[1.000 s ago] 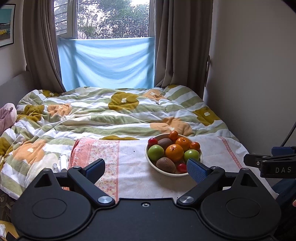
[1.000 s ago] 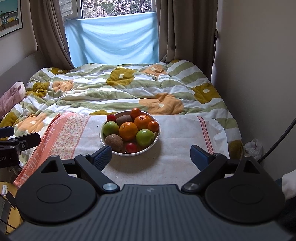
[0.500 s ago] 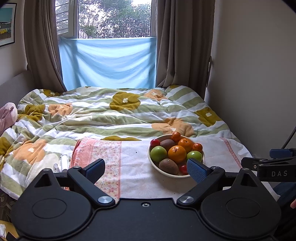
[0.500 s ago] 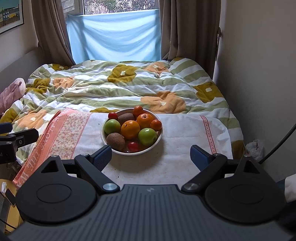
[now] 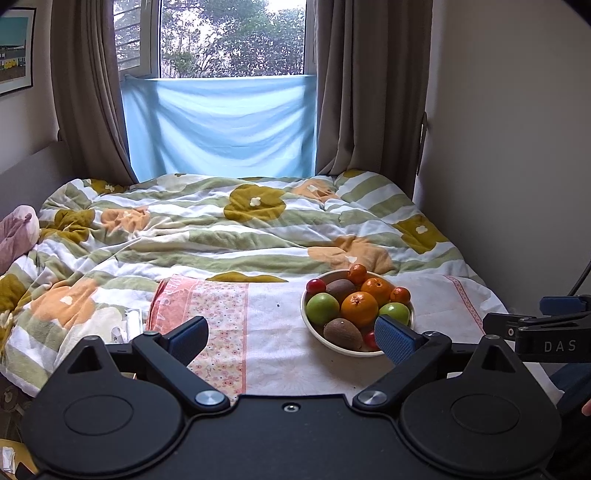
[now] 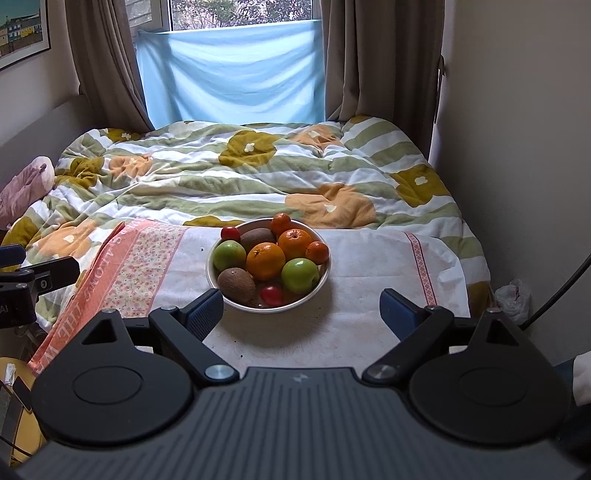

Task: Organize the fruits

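A: Item one, the bowl [image 6: 325,275]?

B: It is sitting on the cloth [image 6: 354,317] spread over the near end of the bed [image 6: 258,173]. It is holding two oranges [image 6: 266,260], two green apples [image 6: 300,275], two kiwis [image 6: 236,285], two tangerines [image 6: 317,252] and two small red fruits [image 6: 272,294], all heaped together and touching.

A: Item two, the grippers?

B: The right gripper [image 6: 303,314] is hovering just short of the bowl, jaws spread wide and gripping nothing; its left finger [image 6: 205,314] is overlapping the bowl's near rim in the right wrist view. The left gripper [image 5: 291,336] is likewise standing wide apart and empty, over the cloth to the left of the bowl [image 5: 351,350]; its right finger [image 5: 395,341] is covering part of the bowl's near edge and a red fruit.

A: Surroundings?

B: A striped flowered quilt [image 5: 221,229] is covering the bed beyond the cloth. The cloth's pink floral border [image 5: 221,317] is lying left of the bowl. A pink soft item [image 5: 14,236] is resting at the far left. A wall [image 6: 517,147] is running close along the right side, brown curtains [image 5: 369,92] are framing the window [image 5: 232,37], and a blue sheet [image 5: 221,125] is hanging across its lower part. A framed picture [image 6: 22,29] is hanging at upper left.
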### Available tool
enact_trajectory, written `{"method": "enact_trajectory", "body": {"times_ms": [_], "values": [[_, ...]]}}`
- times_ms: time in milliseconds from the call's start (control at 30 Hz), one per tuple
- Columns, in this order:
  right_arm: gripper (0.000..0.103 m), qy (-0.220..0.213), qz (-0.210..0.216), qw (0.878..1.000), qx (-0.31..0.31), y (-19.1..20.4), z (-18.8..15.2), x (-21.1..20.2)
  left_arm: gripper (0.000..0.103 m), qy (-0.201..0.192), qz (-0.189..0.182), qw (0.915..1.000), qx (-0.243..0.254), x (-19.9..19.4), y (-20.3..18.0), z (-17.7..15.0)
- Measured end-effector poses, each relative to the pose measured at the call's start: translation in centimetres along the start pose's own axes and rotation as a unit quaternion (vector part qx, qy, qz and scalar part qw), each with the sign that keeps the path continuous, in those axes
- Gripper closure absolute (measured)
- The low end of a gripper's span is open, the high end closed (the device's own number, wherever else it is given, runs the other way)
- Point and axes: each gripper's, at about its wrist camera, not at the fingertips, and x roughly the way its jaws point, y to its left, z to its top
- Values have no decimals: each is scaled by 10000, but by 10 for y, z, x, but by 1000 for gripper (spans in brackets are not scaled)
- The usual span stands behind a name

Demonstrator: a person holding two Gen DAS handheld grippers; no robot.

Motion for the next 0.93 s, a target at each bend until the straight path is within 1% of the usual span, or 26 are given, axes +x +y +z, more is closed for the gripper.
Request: {"method": "enact_trajectory", "body": {"times_ms": [367, 533, 700, 767, 867, 933], "values": [[0, 0, 8, 10000, -12, 3, 0, 1, 4, 0, -67, 9999, -76, 0, 4, -1], [0, -8, -4, 10000, -5, 5, 1, 1, 4, -199, 62, 9998, -52, -5, 4, 1], [0, -5, -2, 10000, -2, 6, 1, 2, 0, -317, 398, 9987, 7, -6, 5, 3], [0, 4, 1, 10000, 2, 7, 1, 3, 0, -353, 411, 9985, -25, -6, 6, 3], [0, -3, 1, 10000, 1, 7, 1, 3, 0, -332, 313, 9989, -115, -3, 11, 4], [0, -6, -2, 10000, -2, 6, 1, 2, 0, -295, 354, 9989, -105, 0, 12, 5]]}}
